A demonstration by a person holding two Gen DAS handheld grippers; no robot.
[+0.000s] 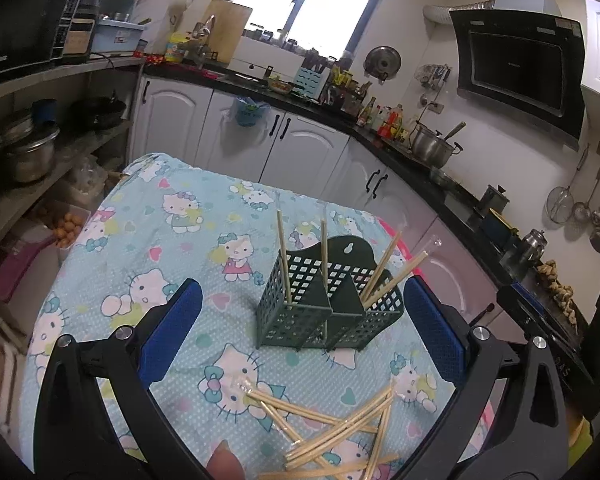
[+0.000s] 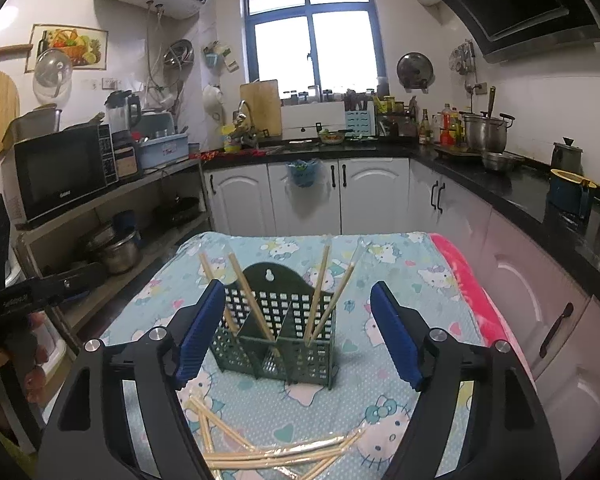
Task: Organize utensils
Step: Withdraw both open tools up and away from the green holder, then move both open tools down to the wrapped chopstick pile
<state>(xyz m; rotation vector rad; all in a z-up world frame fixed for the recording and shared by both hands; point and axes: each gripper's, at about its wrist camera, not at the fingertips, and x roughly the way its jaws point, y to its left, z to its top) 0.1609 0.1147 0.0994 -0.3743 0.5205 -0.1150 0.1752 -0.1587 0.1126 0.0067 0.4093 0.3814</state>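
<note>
A dark green perforated utensil holder (image 1: 328, 312) (image 2: 278, 330) with two compartments stands on the table. Each compartment holds two wooden chopsticks (image 1: 283, 256) (image 2: 319, 292) that stick up. Several loose chopsticks (image 1: 336, 432) (image 2: 276, 452), some in clear wrappers, lie piled on the cloth in front of the holder. My left gripper (image 1: 300, 332) is open and empty, above the table just before the holder. My right gripper (image 2: 298, 328) is open and empty, its blue pads (image 2: 202, 332) on either side of the holder in view.
The table wears a light blue Hello Kitty cloth (image 1: 160, 240) with a pink edge (image 2: 484, 300) on the right. White cabinets (image 2: 300, 196) and a black counter (image 2: 520, 188) with pots run behind and to the right. Shelves with a microwave (image 2: 60, 168) stand left.
</note>
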